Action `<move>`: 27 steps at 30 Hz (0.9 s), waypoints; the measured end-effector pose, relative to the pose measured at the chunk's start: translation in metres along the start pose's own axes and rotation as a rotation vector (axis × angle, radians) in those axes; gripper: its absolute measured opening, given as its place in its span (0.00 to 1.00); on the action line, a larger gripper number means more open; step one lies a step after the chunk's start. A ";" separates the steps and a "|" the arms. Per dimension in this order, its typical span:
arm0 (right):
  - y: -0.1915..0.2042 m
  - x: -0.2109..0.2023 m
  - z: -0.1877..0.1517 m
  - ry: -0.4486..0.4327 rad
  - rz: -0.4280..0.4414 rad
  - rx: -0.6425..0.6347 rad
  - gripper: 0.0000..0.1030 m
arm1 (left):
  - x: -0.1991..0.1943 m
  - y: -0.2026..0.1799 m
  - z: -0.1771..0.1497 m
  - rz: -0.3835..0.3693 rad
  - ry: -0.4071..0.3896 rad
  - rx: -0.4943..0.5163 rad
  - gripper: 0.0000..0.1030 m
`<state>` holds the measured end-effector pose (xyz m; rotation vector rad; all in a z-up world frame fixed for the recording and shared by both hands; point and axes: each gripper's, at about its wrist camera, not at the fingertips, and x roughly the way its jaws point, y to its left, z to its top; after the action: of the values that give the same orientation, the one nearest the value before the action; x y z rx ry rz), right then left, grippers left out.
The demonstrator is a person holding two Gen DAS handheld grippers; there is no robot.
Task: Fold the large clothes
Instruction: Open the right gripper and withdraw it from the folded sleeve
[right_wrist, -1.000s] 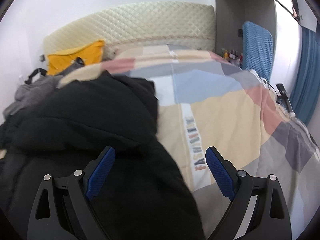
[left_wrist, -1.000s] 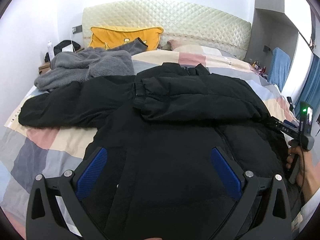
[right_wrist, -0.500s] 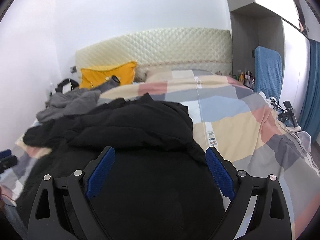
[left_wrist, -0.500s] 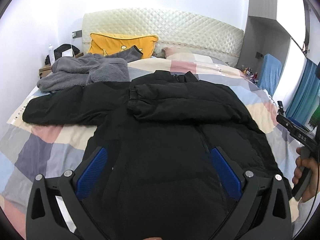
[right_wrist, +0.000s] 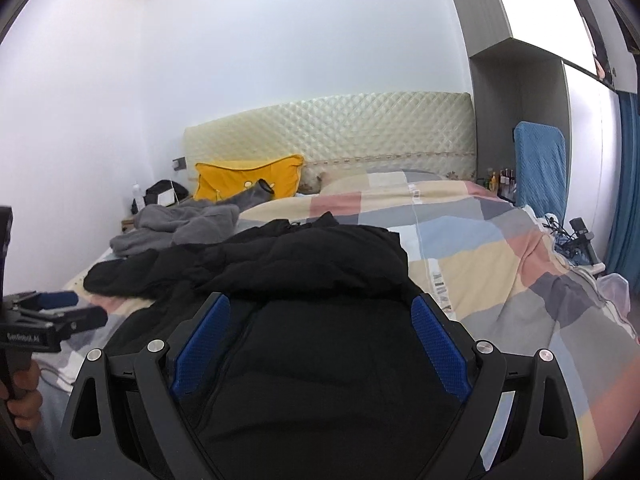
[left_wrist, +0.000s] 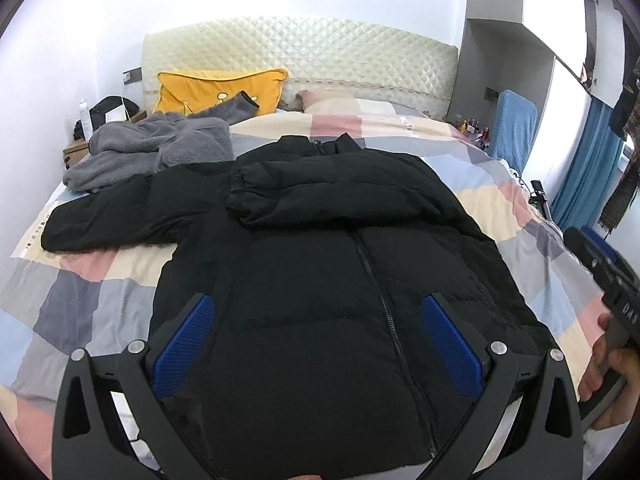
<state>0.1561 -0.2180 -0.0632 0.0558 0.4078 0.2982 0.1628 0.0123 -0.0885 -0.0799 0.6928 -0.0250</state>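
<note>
A black puffer jacket lies front-up on the bed, zipper down the middle. Its right sleeve is folded across the chest; its left sleeve stretches out to the left. My left gripper is open and empty, above the jacket's lower hem. My right gripper is open and empty, held above the jacket near its lower right side. The right gripper also shows at the right edge of the left wrist view, and the left gripper at the left edge of the right wrist view.
The bed has a patchwork cover and a quilted headboard. A grey fleece garment and a yellow pillow lie at the back left. A nightstand stands left; a blue chair and curtain right.
Both grippers have pulled back and risen away from the jacket. The right gripper's view swung left from the jacket's right edge to over its body. The jacket has not moved.
</note>
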 end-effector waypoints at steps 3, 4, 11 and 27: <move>0.005 -0.008 -0.004 0.008 -0.004 -0.019 0.90 | -0.006 -0.004 -0.004 0.002 -0.006 0.002 1.00; 0.006 -0.012 -0.006 0.009 0.005 -0.017 0.90 | -0.007 -0.005 -0.005 0.003 -0.006 0.004 1.00; 0.012 -0.034 -0.021 -0.008 0.005 0.004 0.92 | -0.004 -0.012 -0.013 -0.032 0.014 -0.004 1.00; 0.021 -0.050 -0.044 -0.029 -0.026 0.007 1.00 | -0.013 0.015 -0.019 -0.005 0.016 -0.043 1.00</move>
<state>0.0893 -0.2129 -0.0818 0.0612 0.3803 0.2704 0.1412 0.0263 -0.0960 -0.1230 0.7095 -0.0154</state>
